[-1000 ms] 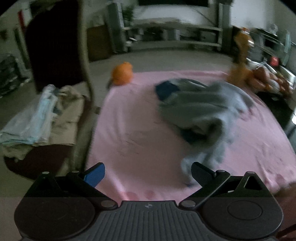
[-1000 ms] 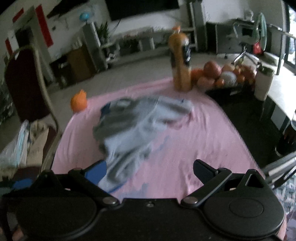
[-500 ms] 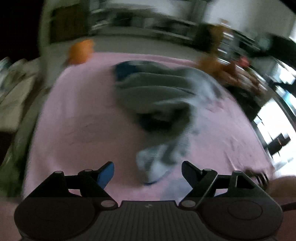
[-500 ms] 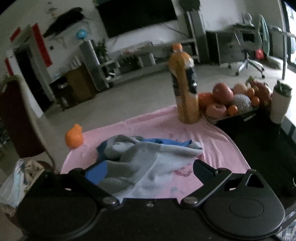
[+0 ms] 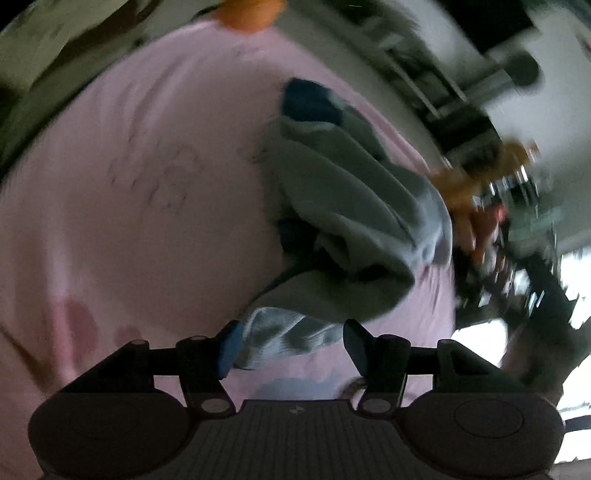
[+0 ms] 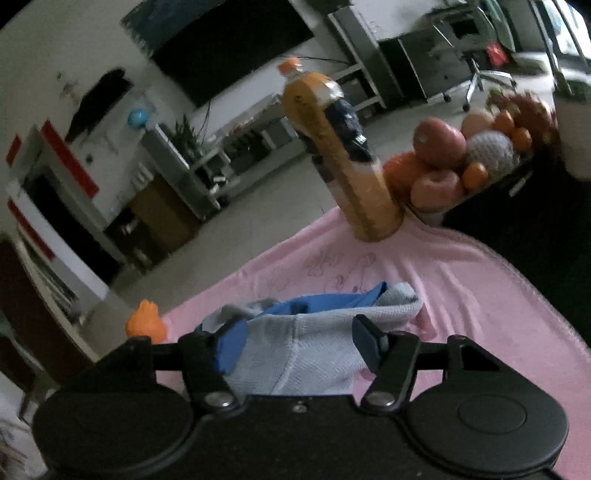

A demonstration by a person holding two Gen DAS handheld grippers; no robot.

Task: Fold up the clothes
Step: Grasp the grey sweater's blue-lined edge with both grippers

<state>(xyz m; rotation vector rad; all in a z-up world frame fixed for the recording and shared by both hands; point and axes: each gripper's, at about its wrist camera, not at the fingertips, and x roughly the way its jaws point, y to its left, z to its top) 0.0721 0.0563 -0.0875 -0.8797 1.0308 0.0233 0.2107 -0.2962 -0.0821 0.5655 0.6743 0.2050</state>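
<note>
A crumpled grey garment with a blue lining lies in a heap on the pink cloth. My left gripper is open, low over the cloth, with the garment's near edge lying between its fingers. In the right wrist view the same garment fills the gap of my right gripper, which is open around its grey fabric. The pink cloth spreads beyond it. The left wrist view is blurred and tilted.
A tall orange-juice bottle stands at the far edge of the cloth. A pile of fruit sits to its right. A small orange toy lies at the cloth's left edge, also in the left wrist view.
Both grippers have come down and forward to the garment, and both views have tilted. The garment's edges now sit between the open fingers of each gripper.
</note>
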